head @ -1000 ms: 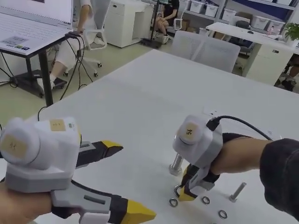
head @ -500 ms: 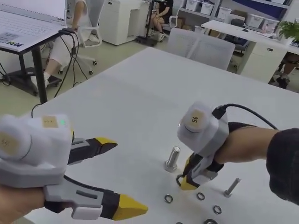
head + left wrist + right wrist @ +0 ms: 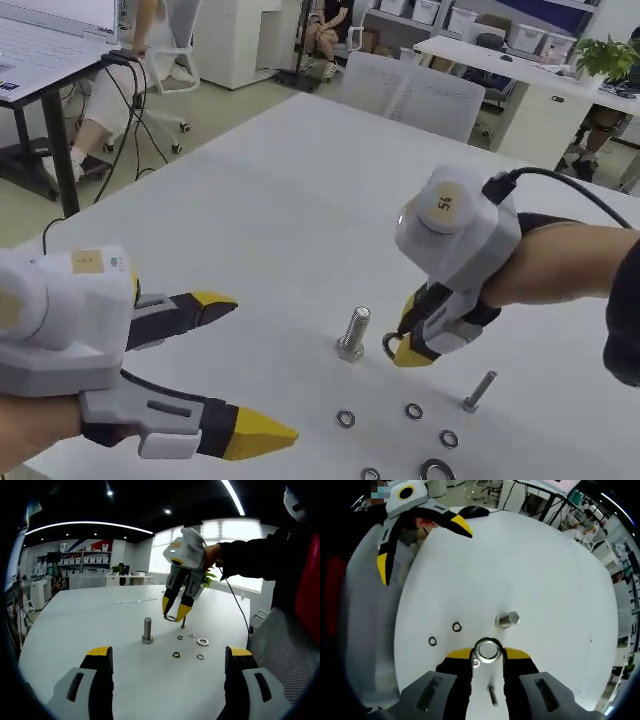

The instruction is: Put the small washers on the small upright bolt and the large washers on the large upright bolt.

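The large upright bolt stands mid-table, also seen as large bolt and large bolt. My right gripper hangs just right of it, above the table, shut on a large washer, the same large washer. A thin small bolt stands further right. Loose small washers and another large washer lie in front of the bolts. My left gripper is open and holds nothing, well to the left of the bolts.
The white table stretches bare beyond the bolts. A grey chair stands at its far edge. A desk with cables is at the far left, and people sit in the background.
My right gripper has lifted off the table with the large washer and now hangs beside the large bolt's top. The head camera has shifted. The left gripper stays open.
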`<state>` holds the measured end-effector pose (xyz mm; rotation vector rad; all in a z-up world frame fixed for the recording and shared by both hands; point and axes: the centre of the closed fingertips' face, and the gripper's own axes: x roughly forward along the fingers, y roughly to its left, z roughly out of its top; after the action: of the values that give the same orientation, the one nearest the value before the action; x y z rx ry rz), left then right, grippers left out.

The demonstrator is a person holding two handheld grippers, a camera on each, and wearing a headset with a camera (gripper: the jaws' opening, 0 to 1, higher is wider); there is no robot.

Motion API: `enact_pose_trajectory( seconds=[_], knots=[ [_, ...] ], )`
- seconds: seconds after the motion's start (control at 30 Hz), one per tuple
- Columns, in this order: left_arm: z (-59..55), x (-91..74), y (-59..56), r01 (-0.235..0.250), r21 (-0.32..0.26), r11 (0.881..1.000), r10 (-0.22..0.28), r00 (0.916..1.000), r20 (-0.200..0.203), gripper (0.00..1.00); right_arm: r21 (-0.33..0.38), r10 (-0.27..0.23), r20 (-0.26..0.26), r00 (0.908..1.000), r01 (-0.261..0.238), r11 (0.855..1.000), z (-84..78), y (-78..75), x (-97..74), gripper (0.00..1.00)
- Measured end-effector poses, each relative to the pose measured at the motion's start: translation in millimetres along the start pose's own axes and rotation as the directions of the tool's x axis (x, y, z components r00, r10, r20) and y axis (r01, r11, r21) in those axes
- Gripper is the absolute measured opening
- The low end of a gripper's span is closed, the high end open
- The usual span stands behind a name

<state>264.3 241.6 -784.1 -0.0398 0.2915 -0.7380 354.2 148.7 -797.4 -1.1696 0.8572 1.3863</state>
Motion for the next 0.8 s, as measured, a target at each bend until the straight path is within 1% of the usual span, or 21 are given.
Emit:
enact_pose_trajectory(
  seconds=[0.2, 0.33, 0.57, 0.8],
  knots=[
    [-8.0, 3.2, 3.8, -0.002, -0.007, 1.0, 0.002, 1.0, -0.009, 0.92, -0.012, -0.025, 0.016, 0.9996, 0.025, 1.0, 7.0, -7.3, -15.1, 0.24],
    [-13.4, 4.0, 3.4, 0.003, -0.015, 1.0, -0.003, 0.9999, -0.016, 0.92, -0.01, -0.032, 0.037, 0.9988, 0.032, 0.999, 14.4, -12.3, -22.9, 0.24],
    [-13.3, 3.7, -1.0, 0.022, -0.016, 1.0, -0.022, 0.9997, -0.012, 0.91, -0.028, -0.033, 0.041, 0.9986, 0.034, 0.999, 24.5, -14.6, -23.0, 0.24],
    [-14.5, 2.7, -3.9, 0.035, -0.016, 0.999, -0.035, 0.9993, -0.014, 0.9, -0.051, -0.033, 0.052, 0.9981, 0.036, 0.998, 41.8, -16.6, -22.6, 0.24]
  ],
)
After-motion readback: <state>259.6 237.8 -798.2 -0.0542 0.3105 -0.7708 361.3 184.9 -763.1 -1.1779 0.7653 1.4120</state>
